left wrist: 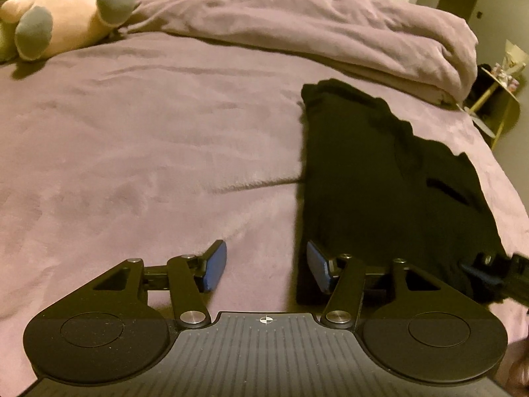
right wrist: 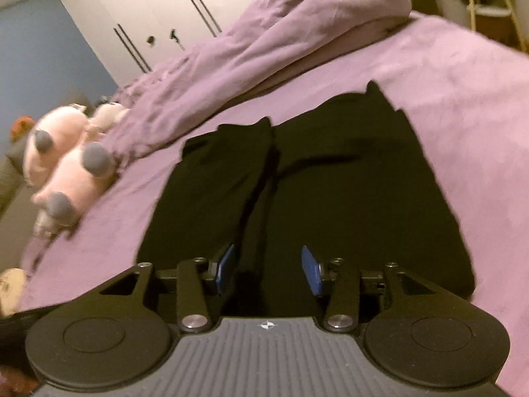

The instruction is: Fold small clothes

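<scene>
A black garment (left wrist: 380, 178) lies flat on the purple bedspread (left wrist: 148, 139), folded lengthwise with a seam down its middle in the right wrist view (right wrist: 297, 192). My left gripper (left wrist: 266, 266) is open and empty, low over the bed at the garment's near left edge; its right finger sits at that edge. My right gripper (right wrist: 267, 268) is open and empty, just above the garment's near end. The right gripper also shows at the right edge of the left wrist view (left wrist: 496, 274).
A pink plush toy with grey feet (left wrist: 66, 16) lies at the far left of the bed, also in the right wrist view (right wrist: 69, 168). A bunched purple duvet (left wrist: 330, 33) runs along the far side. A small side table (left wrist: 496, 99) stands beyond the bed's right edge. White wardrobes (right wrist: 165, 10) stand behind.
</scene>
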Demonstrator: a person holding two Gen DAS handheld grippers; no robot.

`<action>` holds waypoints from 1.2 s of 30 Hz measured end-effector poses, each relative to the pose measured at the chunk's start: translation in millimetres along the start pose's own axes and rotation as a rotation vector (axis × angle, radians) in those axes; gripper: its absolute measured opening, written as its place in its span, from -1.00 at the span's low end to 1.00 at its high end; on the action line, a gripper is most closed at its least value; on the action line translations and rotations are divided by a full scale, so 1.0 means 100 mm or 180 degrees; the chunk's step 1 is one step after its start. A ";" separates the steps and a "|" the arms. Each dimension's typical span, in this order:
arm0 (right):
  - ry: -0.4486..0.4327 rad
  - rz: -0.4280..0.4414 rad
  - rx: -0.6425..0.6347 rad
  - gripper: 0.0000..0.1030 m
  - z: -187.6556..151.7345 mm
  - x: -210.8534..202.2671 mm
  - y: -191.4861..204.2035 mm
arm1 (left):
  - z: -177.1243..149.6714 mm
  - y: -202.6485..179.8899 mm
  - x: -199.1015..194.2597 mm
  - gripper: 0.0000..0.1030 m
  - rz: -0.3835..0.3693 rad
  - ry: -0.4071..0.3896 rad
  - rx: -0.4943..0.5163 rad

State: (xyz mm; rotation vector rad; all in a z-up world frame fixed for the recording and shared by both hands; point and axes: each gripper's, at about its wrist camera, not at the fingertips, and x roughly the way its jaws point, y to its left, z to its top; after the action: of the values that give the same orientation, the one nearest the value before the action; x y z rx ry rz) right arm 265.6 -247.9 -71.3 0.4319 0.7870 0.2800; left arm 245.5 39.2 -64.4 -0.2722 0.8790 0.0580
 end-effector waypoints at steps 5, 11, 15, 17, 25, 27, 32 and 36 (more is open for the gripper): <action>0.0132 0.0296 0.0049 -0.14 -0.06 0.08 0.03 | -0.02 -0.03 0.01 0.15 0.0001 -0.0008 -0.0007; 0.0316 0.0481 0.0133 -0.14 -0.01 0.29 0.12 | -0.04 0.05 -0.05 0.16 -0.0136 0.0008 0.0012; 0.0316 0.0523 0.0303 -0.14 0.06 0.38 0.10 | -0.07 0.08 -0.12 0.20 -0.0210 -0.0012 0.0060; 0.0288 0.0490 0.0384 -0.09 0.08 0.43 0.08 | -0.09 0.08 -0.14 0.20 -0.0260 -0.0005 0.0069; 0.0375 0.0644 0.0646 -0.39 0.16 0.67 0.07 | -0.16 -0.01 -0.22 0.30 -0.0285 -0.0008 0.0241; 0.0363 0.0525 0.0422 -0.77 0.18 0.67 0.16 | -0.18 -0.06 -0.23 0.33 -0.0286 -0.0004 0.0309; -0.0007 0.0061 -0.0336 -0.83 0.24 0.43 0.44 | -0.19 -0.26 -0.15 0.34 -0.0266 0.0070 0.0500; -0.0367 -0.0392 -0.0811 -0.84 0.31 0.16 0.52 | -0.18 -0.48 -0.06 0.39 -0.0296 0.0122 0.0684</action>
State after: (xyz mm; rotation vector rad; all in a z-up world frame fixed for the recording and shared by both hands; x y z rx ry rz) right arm 294.9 -204.5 -36.9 0.1574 0.6520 0.2345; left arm 235.7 -11.6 -60.6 -0.1132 0.9016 -0.1279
